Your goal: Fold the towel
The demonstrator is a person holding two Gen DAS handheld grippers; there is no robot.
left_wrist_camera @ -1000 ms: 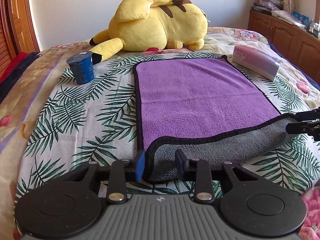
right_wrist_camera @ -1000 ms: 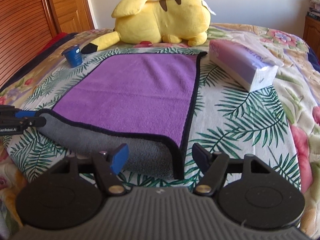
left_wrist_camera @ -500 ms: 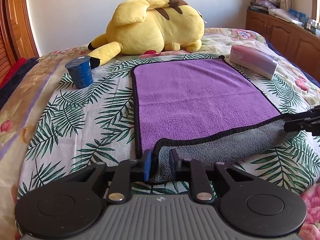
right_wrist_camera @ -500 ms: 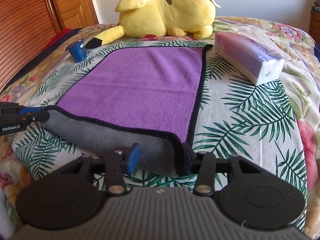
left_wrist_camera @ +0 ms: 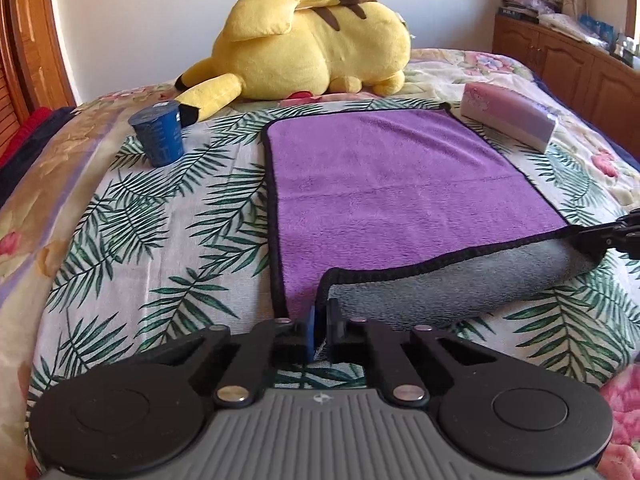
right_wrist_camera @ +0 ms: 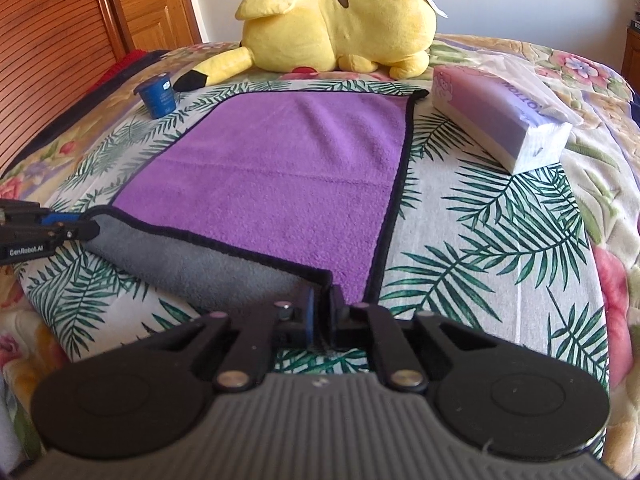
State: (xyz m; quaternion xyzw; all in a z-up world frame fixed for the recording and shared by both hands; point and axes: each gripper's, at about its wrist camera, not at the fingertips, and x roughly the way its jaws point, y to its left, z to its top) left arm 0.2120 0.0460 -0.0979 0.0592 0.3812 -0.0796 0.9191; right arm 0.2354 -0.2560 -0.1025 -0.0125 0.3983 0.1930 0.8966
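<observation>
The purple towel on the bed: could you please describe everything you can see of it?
The purple fleece towel with black edging and grey underside lies flat on the palm-leaf bedspread, between a blue cup and a tissue pack. Its near edge is turned over, grey side up, each near corner pinched in closed tongs: left, right.

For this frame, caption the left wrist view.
Left gripper pinches the purple towel's near corner, grey underside rolled over; right gripper holds the other.

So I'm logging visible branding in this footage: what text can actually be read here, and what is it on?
"GenRobot.AI": on the left gripper, seen from the right wrist.
"OTTON", partial, upside down: on the tissue pack.
Blue cup: white label, too small to read.
Plush tag: blank or unreadable.
</observation>
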